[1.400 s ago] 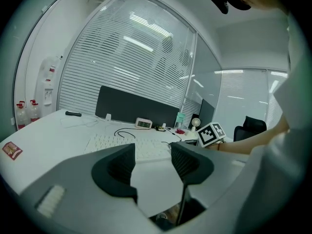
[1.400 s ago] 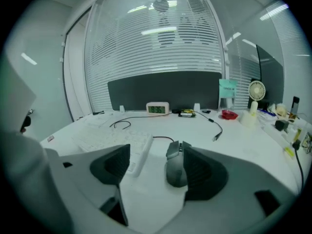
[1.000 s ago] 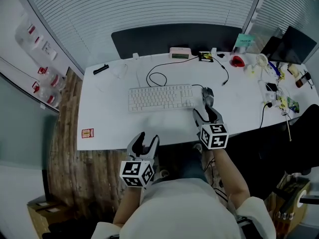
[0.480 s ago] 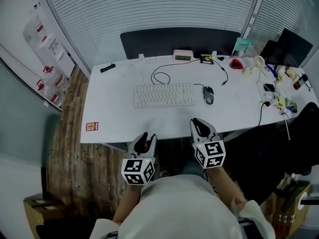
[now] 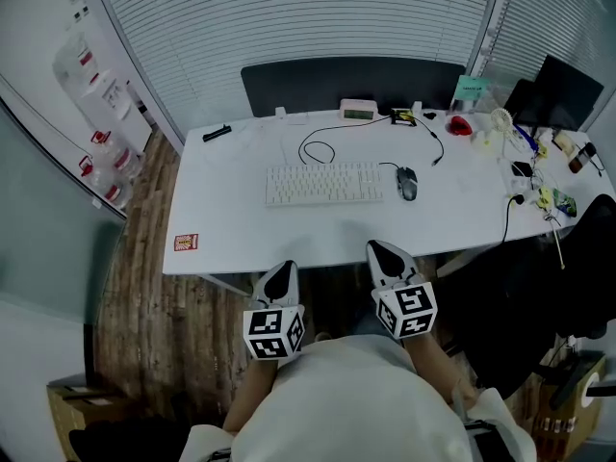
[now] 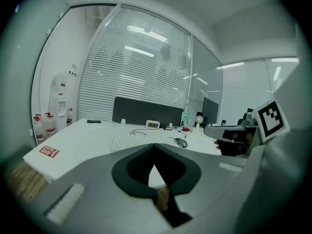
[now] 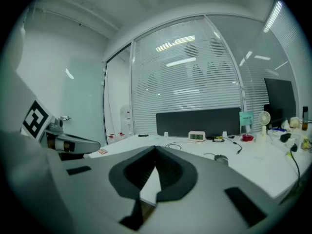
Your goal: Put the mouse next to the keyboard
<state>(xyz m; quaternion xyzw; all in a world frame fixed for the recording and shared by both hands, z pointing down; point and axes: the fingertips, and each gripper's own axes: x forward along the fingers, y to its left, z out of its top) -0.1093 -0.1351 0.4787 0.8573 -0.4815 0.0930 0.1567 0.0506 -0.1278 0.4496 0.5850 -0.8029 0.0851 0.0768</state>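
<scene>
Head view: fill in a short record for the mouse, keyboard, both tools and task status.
mouse: on the desk, beside the keyboard's right end
keyboard: white, mid-desk
left tool: jaws just closed, empty, at the desk's front edge
right tool: jaws just closed, empty, away from the mouse
task status: mouse sits next to keyboard

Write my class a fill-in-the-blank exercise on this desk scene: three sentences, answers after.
The mouse lies on the table, to the ___ of the keyboard.
The left gripper and right gripper both have their jaws ___, with nothing between them.
A small red card lies near the table's front ___ corner.
Answers: right; shut; left.
</scene>
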